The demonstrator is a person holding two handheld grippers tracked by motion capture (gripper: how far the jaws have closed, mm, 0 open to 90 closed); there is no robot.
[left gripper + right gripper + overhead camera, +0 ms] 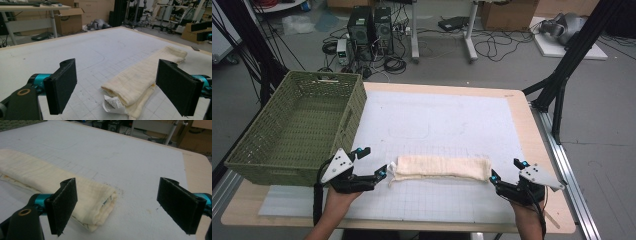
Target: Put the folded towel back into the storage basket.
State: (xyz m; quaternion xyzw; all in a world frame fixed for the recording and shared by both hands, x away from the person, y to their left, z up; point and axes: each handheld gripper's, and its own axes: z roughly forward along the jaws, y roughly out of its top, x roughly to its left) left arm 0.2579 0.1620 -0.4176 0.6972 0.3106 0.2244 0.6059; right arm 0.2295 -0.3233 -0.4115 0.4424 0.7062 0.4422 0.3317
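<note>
My left gripper (371,162) and right gripper (504,171) are both spread, one at each end of the long folded cream cloth (442,167) near the bench's front edge. I'd pinch all layers at both ends evenly

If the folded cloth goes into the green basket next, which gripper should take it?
Probably the left gripper: it is open at the folded cloth end nearest the green basket; the right gripper is at the far end.

Even, soft indoor light, faint shadows, slightly grainy and blurred throughout.
</note>
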